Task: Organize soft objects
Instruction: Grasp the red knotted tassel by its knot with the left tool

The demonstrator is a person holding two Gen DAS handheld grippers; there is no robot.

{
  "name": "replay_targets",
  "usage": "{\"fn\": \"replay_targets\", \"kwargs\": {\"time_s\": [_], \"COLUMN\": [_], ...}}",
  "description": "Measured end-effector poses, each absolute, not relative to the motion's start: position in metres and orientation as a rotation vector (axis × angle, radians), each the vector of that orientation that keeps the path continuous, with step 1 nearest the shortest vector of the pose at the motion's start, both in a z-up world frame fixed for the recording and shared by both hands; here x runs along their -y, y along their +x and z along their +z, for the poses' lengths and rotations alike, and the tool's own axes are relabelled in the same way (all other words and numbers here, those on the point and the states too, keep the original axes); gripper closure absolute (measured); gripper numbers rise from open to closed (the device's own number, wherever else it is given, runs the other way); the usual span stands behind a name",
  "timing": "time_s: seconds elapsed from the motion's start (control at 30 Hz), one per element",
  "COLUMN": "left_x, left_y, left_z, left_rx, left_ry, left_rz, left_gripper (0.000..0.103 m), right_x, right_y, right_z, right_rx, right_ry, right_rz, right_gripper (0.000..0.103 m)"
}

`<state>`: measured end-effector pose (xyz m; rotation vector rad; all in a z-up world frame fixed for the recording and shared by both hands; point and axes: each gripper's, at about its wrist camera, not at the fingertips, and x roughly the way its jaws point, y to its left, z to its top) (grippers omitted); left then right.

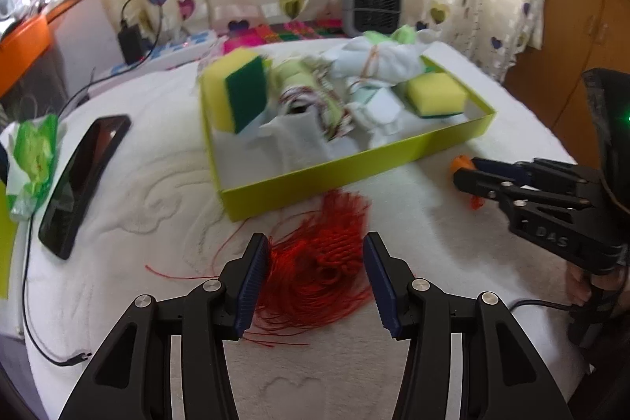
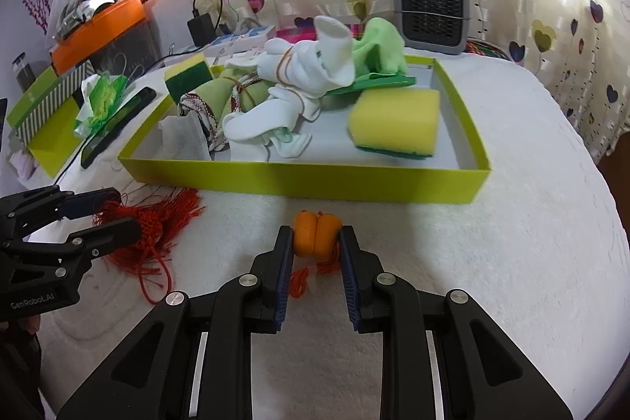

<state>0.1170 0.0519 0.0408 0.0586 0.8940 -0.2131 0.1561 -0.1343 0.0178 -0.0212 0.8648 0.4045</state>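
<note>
A lime-green tray (image 1: 354,172) (image 2: 299,180) on the white cloth holds yellow-green sponges (image 2: 395,123) (image 1: 242,89), bundled white socks (image 2: 299,77) and green cloths. My left gripper (image 1: 315,250) is open, its fingers on either side of a red tassel knot (image 1: 327,262) lying in front of the tray; it also shows in the right wrist view (image 2: 118,219). My right gripper (image 2: 316,237) is shut on a small orange soft toy (image 2: 315,233) with orange threads, just in front of the tray; in the left wrist view it (image 1: 460,172) reaches in from the right.
A black phone (image 1: 82,180) and a green-white wrapper (image 1: 33,156) lie left of the tray. A grey heater (image 2: 431,12) stands behind it, by the curtain. A charger and cables (image 1: 132,42) run along the left. A striped green box (image 2: 47,113) is at far left.
</note>
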Motion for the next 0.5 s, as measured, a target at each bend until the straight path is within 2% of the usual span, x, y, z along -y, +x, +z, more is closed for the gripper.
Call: {"fn": "replay_targets", "kwargs": {"time_s": [0.5], "left_x": [-0.037], "left_y": [0.122], "left_z": [0.03], "left_rx": [-0.912], "left_ry": [0.199], "left_rz": [-0.197], "left_gripper": [0.054], "right_x": [0.146], "right_y": [0.149], "right_z": [0.02], "right_rx": [-0.848], "right_ry": [0.026], "right_rz": [0.422], "right_gripper": [0.078]}}
